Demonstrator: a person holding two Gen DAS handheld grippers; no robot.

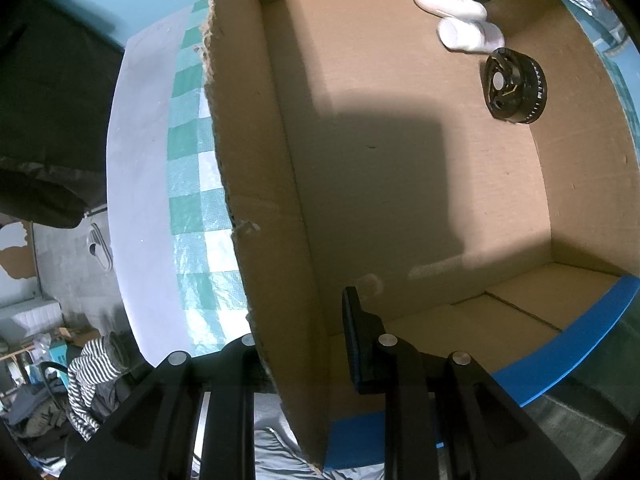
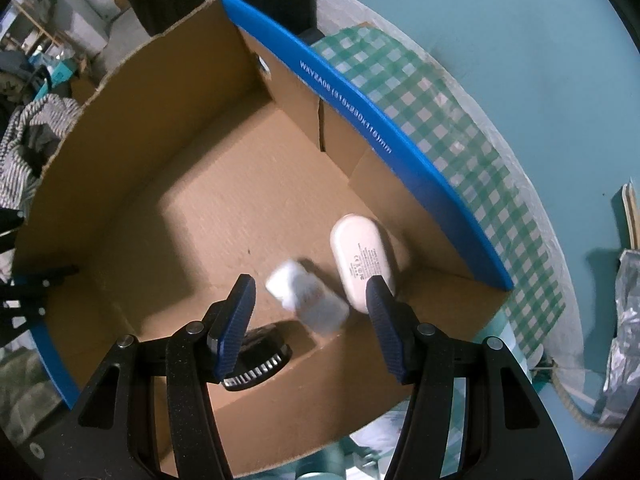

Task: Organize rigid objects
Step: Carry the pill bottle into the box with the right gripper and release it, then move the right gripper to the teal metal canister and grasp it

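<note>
Two downward views look into an open cardboard box point(image 2: 168, 184) with a blue-edged rim, standing on a worktop point(image 2: 500, 60) spread with a green-and-white checked cloth point(image 2: 420, 92). The left tongs point(image 1: 308, 344) are pressed together on the box's torn side wall, one finger inside the box and the other outside it, so they pinch the cardboard and seem to steady the box. The right tongs point(image 2: 310, 304) hang over the inside of the box with their blue-padded fingers spread and nothing between the pads. On the box floor directly beneath them lies a small white rectangular block point(image 2: 306, 296), blurred in this view, so it may be just dropped or not yet settled. Just beside it, toward the blue-edged wall, lies a white oval case point(image 2: 360, 256) with fine print on its upper face; the two look close enough to touch, though that cannot be told for certain. A black round toothed part point(image 2: 256, 356) lies near the block on the other side, partly hidden behind one finger. All three rigid things are therefore inside the box, gathered at one end. The step in hand looks like placing or releasing the white block. Next, the right tongs would need to lift clear of the box walls and go for another loose item on the worktop, if any are left; none shows plainly here.
</note>
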